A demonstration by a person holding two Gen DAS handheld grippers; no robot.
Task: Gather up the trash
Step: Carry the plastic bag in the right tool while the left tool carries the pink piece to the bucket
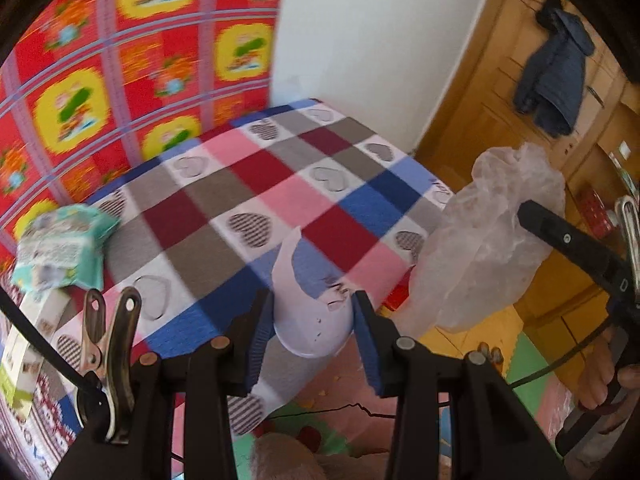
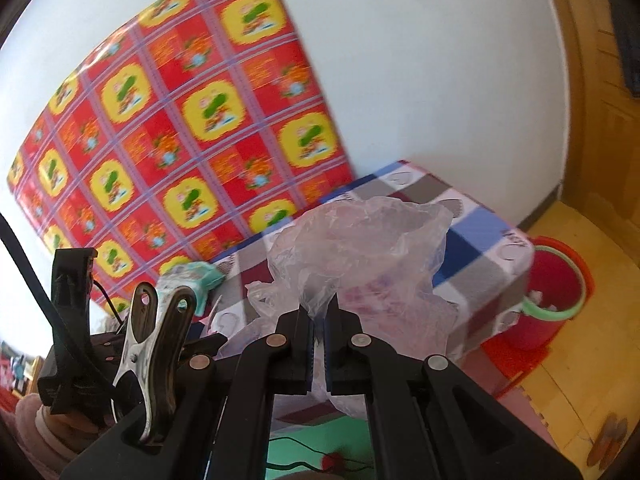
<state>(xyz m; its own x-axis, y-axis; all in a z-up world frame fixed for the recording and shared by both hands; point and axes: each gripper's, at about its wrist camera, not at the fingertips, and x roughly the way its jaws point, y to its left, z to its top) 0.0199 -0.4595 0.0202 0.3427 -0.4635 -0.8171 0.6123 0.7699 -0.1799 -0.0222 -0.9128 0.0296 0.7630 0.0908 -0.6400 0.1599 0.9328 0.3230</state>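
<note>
Left gripper (image 1: 314,320) clamped on torn white paper cup (image 1: 308,320) above checked heart-print tablecloth (image 1: 256,184). Right gripper (image 2: 319,320) pinching crumpled clear plastic bag (image 2: 360,252), base hidden. Blurred teal packet (image 1: 60,248). Red bucket (image 2: 554,292) half-hidden behind table.

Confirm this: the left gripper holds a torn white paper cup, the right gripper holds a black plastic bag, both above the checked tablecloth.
Wrong on one point: the plastic bag in the right gripper is clear, not black, as the right wrist view shows. The left gripper does hold the torn white paper cup above the checked tablecloth.
</note>
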